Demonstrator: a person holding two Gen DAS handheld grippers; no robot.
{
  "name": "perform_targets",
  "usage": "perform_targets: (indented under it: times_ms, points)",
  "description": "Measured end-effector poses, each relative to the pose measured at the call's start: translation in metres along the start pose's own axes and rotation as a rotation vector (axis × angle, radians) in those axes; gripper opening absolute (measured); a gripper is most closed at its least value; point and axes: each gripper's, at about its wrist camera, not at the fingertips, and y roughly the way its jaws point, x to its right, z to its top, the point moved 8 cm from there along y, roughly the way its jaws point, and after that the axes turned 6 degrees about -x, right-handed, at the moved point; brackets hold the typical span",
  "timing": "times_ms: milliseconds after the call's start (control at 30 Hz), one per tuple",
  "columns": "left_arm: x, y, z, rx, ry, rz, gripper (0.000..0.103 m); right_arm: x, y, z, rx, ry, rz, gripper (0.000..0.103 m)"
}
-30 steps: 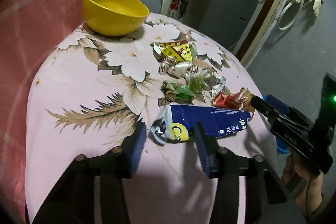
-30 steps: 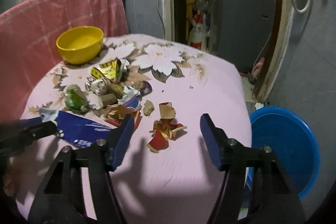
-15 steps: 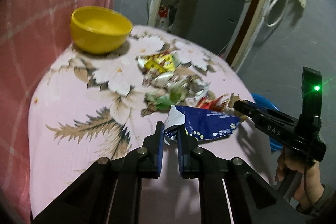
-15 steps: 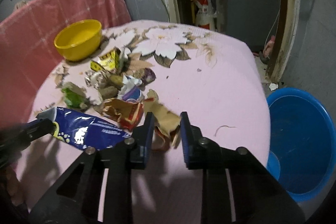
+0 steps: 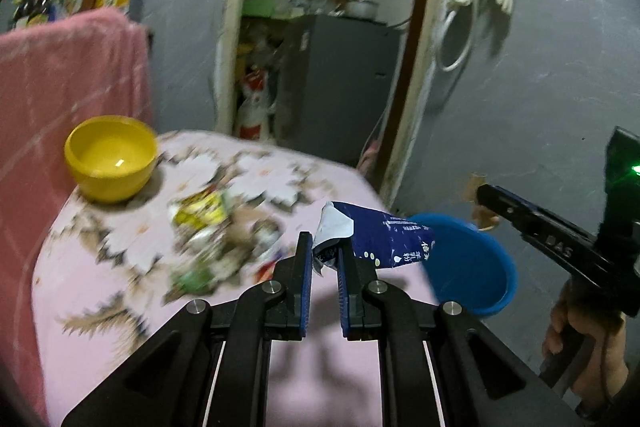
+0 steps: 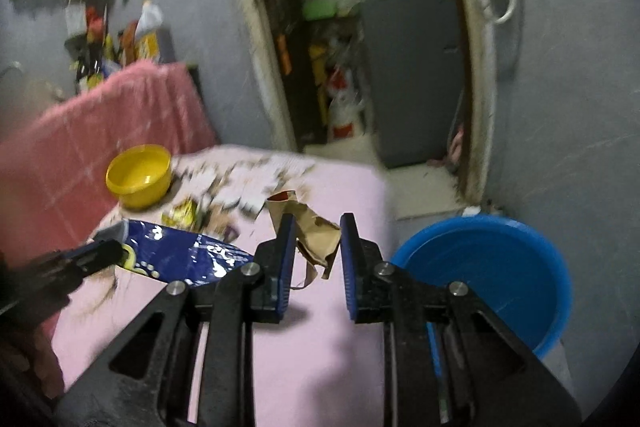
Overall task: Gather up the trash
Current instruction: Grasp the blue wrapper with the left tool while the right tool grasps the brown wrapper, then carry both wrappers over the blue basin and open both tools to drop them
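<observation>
counter (image 5: 100,311) w/ pink floral cloth | blue tub (image 6: 500,267) on floor beside it, at R | yellow bowl (image 5: 110,157) at far L of counter | loose wrappers (image 5: 204,227) mid-counter, blurred | L tongs (image 5: 325,259) clamped on blue packet (image 5: 384,239), lifted off counter | R tongs (image 6: 318,239) clamped on brown paper scrap (image 6: 316,231), near tub

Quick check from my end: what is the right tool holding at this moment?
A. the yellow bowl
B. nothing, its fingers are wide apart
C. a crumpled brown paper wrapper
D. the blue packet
C: in the right wrist view the right tool is closed on the crumpled brown paper wrapper, lifted off the pink tablecloth; the blue packet is in the left tool.
</observation>
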Motion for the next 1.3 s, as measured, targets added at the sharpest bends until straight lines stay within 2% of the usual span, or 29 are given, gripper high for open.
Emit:
perform_targets:
  times_ms: [267, 400, 500, 600, 767, 933, 1133, 1200, 1267, 1300]
  points:
    - [0.068, 0.011, 0.046, 0.174, 0.058, -0.072, 0.009, 0.043, -0.063, 0.036, 0.224, 0.016, -0.120, 0.027]
    - [0.094, 0.021, 0.062, 0.237, 0.092, -0.094, 0.009, 0.062, -0.078, 0.045, 0.300, 0.031, -0.170, 0.027]
    - [0.110, 0.033, 0.070, 0.243, 0.119, -0.109, 0.009, 0.078, -0.083, 0.044, 0.321, 0.049, -0.204, 0.028]
    - [0.125, 0.050, 0.069, 0.199, 0.130, -0.133, 0.009, 0.096, -0.078, 0.037, 0.303, 0.065, -0.235, 0.028]
    - [0.139, 0.089, 0.061, 0.056, 0.121, -0.128, 0.009, 0.127, -0.056, 0.015, 0.203, 0.117, -0.264, 0.030]
    - [0.141, 0.127, 0.045, -0.091, 0.095, -0.129, 0.010, 0.147, -0.035, -0.009, 0.114, 0.159, -0.274, 0.032]
    - [0.137, 0.157, 0.024, -0.202, 0.062, -0.154, 0.010, 0.165, -0.011, -0.027, 0.035, 0.198, -0.290, 0.036]
    - [0.137, 0.163, 0.018, -0.225, 0.062, -0.154, 0.014, 0.170, -0.005, -0.031, 0.014, 0.212, -0.292, 0.040]
    - [0.135, 0.168, 0.015, -0.238, 0.050, -0.158, 0.026, 0.174, 0.000, -0.034, -0.002, 0.229, -0.289, 0.046]
    - [0.134, 0.168, 0.014, -0.239, 0.042, -0.163, 0.029, 0.175, 0.002, -0.035, -0.006, 0.235, -0.288, 0.047]
